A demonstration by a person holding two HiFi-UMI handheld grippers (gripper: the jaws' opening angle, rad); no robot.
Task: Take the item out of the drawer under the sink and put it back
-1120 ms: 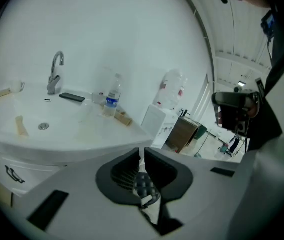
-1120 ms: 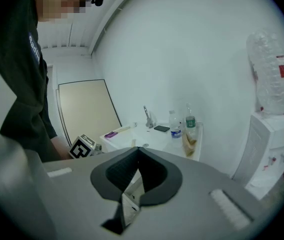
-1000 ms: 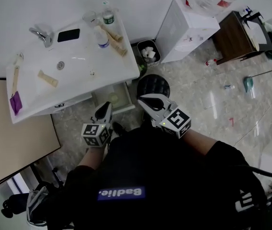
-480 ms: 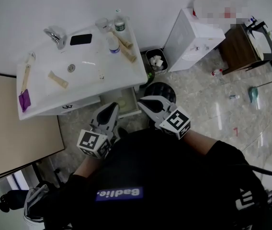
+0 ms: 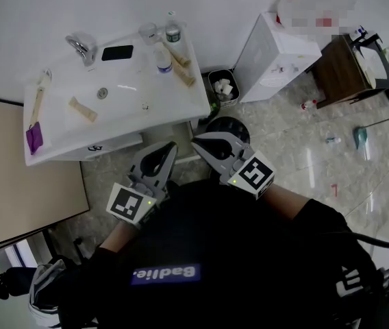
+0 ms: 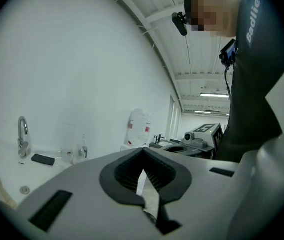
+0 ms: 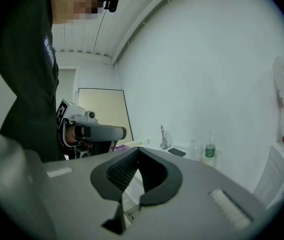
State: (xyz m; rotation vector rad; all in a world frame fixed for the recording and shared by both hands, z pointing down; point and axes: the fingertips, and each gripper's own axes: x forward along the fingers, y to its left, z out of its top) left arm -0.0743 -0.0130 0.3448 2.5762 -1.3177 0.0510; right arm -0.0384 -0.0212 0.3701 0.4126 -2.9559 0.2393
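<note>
1. The left gripper (image 5: 170, 148) is held in front of the person's chest, pointing toward the near edge of the sink (image 5: 181, 105). Its own view shows the jaws closing tip to tip with nothing between them.
2. The right gripper (image 5: 197, 144) is just beside it on the right. The two tips are near each other but apart. Its jaws are clenched too and hold nothing.
3. The item from the drawer shows in no view. Neither claw holds it or touches it.
4. The white cabinet front (image 5: 116, 144) under the sink lies to the far left of both claws. The grippers cover its right end, so I cannot tell whether the drawer there is shut.
5. A faucet (image 5: 81, 46), a black phone (image 5: 117, 52) and a bottle (image 5: 172, 33) stand along the far side of the sink, well apart from the claws.
6. A round black stool (image 5: 229, 125) stands on the floor just beyond the right gripper.
</note>
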